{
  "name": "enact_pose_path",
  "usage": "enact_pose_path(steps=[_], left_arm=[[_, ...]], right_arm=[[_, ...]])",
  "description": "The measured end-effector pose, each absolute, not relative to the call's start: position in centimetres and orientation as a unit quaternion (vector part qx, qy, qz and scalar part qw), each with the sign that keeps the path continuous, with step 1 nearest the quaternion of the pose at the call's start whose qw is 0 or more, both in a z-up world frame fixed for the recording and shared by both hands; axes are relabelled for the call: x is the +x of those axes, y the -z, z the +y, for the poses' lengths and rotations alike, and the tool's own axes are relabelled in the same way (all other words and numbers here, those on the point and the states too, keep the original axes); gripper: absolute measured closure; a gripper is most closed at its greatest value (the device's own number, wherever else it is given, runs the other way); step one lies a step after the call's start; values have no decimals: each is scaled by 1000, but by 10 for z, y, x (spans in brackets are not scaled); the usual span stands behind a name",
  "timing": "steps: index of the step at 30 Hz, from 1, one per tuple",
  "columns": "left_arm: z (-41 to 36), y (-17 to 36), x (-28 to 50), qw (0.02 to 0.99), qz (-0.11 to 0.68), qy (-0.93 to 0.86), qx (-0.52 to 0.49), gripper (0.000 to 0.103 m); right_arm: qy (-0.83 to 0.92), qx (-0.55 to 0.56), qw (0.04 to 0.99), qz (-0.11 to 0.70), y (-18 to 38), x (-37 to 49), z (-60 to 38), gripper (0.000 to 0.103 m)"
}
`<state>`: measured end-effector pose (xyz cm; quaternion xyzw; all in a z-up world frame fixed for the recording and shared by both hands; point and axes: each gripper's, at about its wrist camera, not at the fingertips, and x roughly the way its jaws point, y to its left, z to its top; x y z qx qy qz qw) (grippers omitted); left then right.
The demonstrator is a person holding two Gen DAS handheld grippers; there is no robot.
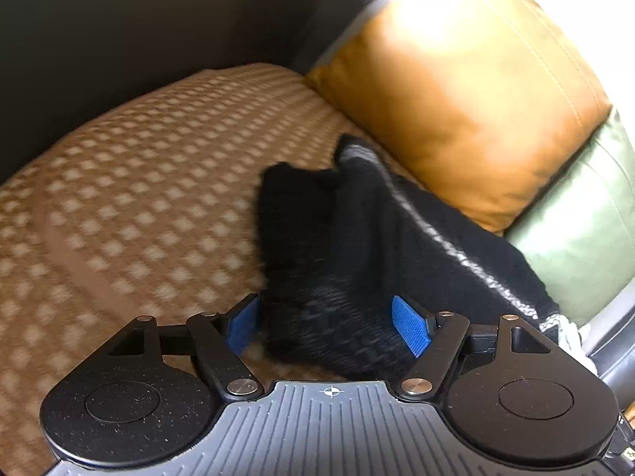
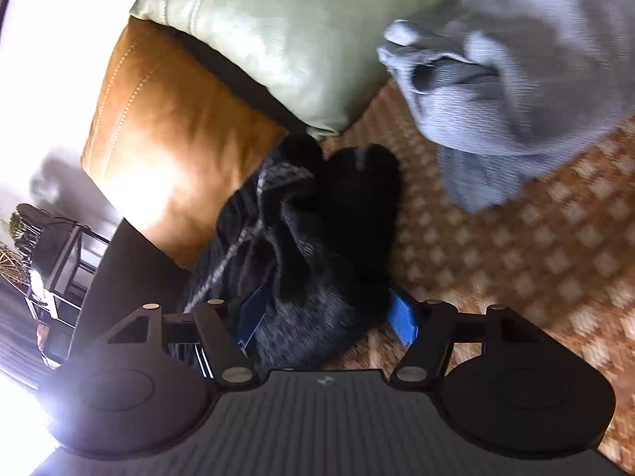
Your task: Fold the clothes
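Black garment (image 1: 357, 246) is bunched on the patterned sofa cover (image 1: 139, 198), pushed up against the foot of the orange cushion (image 1: 456, 91), with the green cushion (image 1: 575, 230) just beside that. It looks like a thick knit: soft, limp, no stiffness at all, probably light to moderate in weight. A pale stripe runs along the edge nearest the orange cushion, and white tassels or fringe show at the near corner, so it could be a scarf or a sweater, can't tell which. Left gripper (image 1: 329, 325) has its jaws spread wide, with a lump of the knit sitting between the blue pads (image 1: 410, 325); the pads look clear of the fabric, not pinching. Right gripper (image 2: 325, 317) is the same: jaws apart, dark knit between them, one pad half buried in the folds, so contact there is uncertain. A grey garment (image 2: 496, 99) lies farther from the orange cushion, on the cover, apart from the black one. Handling judgement: fuzzy knit grips well and won't slip, but it will sag and drag if taken mid-bunch. Better to pinch along the striped edge or at the corners, one gripper each, then lift to let it hang flat before laying it out. Risk: catching several layers at once, or snagging the fringe.
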<state>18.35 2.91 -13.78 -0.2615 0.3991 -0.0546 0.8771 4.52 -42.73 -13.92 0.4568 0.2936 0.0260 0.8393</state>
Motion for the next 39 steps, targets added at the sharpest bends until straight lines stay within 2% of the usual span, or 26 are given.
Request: enact_pose_path(steps=[1, 2, 3, 4, 5, 6, 9, 14, 22, 23, 24, 25, 27, 29, 31, 33, 39], left_arm=[[24, 138, 186, 882, 396, 48, -250, 22], [19, 138, 187, 888, 393, 40, -237, 27], [13, 139, 189, 893, 389, 32, -224, 47], [12, 138, 189, 895, 388, 27, -219, 61], [10, 137, 188, 896, 387, 22, -215, 80], [12, 135, 185, 896, 385, 24, -220, 85], [19, 122, 162, 899, 383, 38, -210, 88], [25, 106, 89, 900, 393, 60, -177, 88], [22, 117, -42, 901, 407, 79, -128, 87], [21, 121, -49, 901, 407, 78, -130, 83], [23, 123, -52, 903, 403, 72, -133, 74], [25, 126, -53, 905, 399, 66, -136, 69], [28, 125, -54, 907, 392, 59, -141, 43], [31, 117, -55, 910, 387, 51, -139, 41], [40, 101, -63, 920, 365, 46, -136, 40], [51, 86, -67, 929, 340, 40, -139, 35], [43, 69, -17, 932, 332, 45, -137, 35]], right_arm=[[-27, 460, 838, 291, 143, 52, -426, 40], [-25, 461, 837, 292, 146, 55, -425, 45], [-23, 461, 836, 295, 148, 57, -424, 56], [-19, 459, 836, 299, 151, 58, -423, 68], [-15, 457, 836, 303, 152, 58, -422, 71], [-14, 458, 835, 304, 153, 57, -422, 76], [-27, 461, 834, 301, 142, 42, -423, 81], [-65, 438, 841, 311, 110, -19, -419, 81], [-53, 393, 846, 358, 118, -161, -399, 80], [-46, 392, 844, 362, 122, -172, -397, 79], [-39, 391, 843, 367, 126, -178, -395, 76], [-34, 391, 844, 365, 130, -182, -393, 73], [-28, 385, 851, 357, 132, -186, -389, 70], [-25, 365, 858, 361, 123, -185, -387, 60], [-18, 336, 870, 359, 110, -188, -385, 43], [4, 301, 891, 341, 93, -198, -387, 42], [9, 268, 923, 276, 53, -178, -396, 41]])
